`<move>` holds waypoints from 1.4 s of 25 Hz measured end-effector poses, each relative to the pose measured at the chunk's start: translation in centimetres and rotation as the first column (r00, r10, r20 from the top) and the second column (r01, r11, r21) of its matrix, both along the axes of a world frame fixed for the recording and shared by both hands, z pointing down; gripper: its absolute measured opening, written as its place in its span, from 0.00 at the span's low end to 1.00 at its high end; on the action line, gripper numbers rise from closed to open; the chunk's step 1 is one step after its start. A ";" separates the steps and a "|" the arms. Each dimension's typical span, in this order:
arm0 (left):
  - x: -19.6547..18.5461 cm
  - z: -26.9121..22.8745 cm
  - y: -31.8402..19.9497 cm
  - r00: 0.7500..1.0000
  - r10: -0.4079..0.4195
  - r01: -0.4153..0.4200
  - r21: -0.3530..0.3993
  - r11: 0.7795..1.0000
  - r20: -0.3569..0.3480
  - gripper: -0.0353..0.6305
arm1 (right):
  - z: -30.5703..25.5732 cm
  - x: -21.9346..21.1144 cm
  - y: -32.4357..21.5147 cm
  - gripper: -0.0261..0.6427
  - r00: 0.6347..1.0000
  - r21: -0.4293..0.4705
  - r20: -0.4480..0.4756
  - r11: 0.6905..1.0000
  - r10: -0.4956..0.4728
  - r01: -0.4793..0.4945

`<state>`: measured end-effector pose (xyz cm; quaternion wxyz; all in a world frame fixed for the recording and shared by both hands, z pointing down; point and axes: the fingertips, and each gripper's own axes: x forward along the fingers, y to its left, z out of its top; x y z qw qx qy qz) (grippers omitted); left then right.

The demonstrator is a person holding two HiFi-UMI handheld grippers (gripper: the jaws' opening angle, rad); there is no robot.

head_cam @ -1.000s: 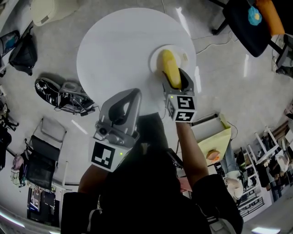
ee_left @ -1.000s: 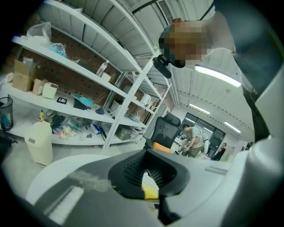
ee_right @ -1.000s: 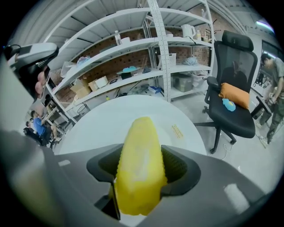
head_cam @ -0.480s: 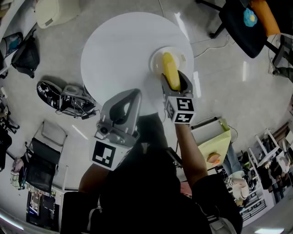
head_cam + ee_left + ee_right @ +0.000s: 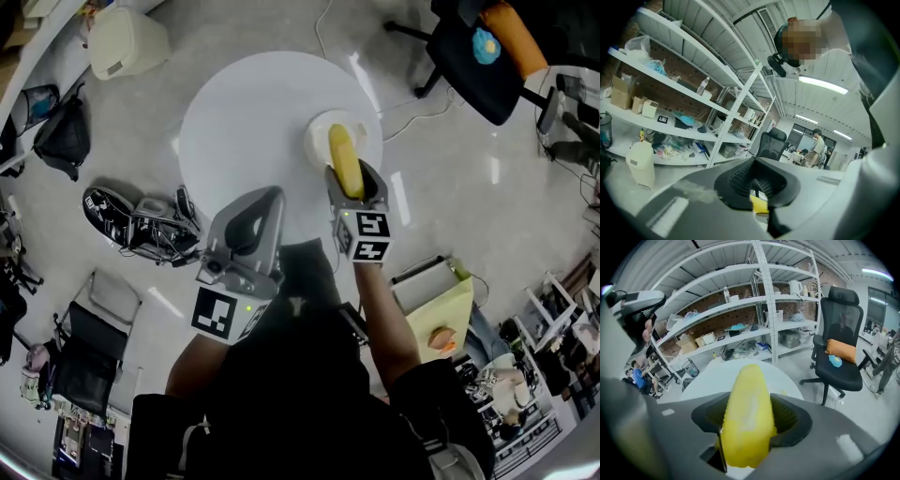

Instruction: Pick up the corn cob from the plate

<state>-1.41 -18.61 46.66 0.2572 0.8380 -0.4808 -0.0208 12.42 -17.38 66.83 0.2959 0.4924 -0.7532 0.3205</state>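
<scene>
Gripping the corn (image 5: 343, 157) lengthwise between its jaws, the right gripper (image 5: 354, 180) points the tip straight ahead over the plate (image 5: 308, 141), while the closed, empty left gripper (image 5: 270, 195) sits farther back.

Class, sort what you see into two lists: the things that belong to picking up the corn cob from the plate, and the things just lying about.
Belong to the job:
corn cob, clamped in the right gripper
plate
round white table

Just lying about:
office chair with orange cushion
beige bin
black bag
shelving
</scene>
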 end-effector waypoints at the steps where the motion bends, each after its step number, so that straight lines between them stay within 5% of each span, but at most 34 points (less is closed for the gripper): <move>1: -0.1 -0.4 0.1 1.000 0.002 -0.002 0.007 1.000 0.002 0.06 | -0.5 -0.1 0.1 0.44 1.000 0.007 0.000 1.000 0.002 -0.002; 35: -7.0 -15.3 11.9 0.993 0.110 -0.099 0.261 0.960 -0.031 0.06 | -19.9 -5.9 9.1 0.44 0.988 0.278 0.045 0.948 0.151 -0.157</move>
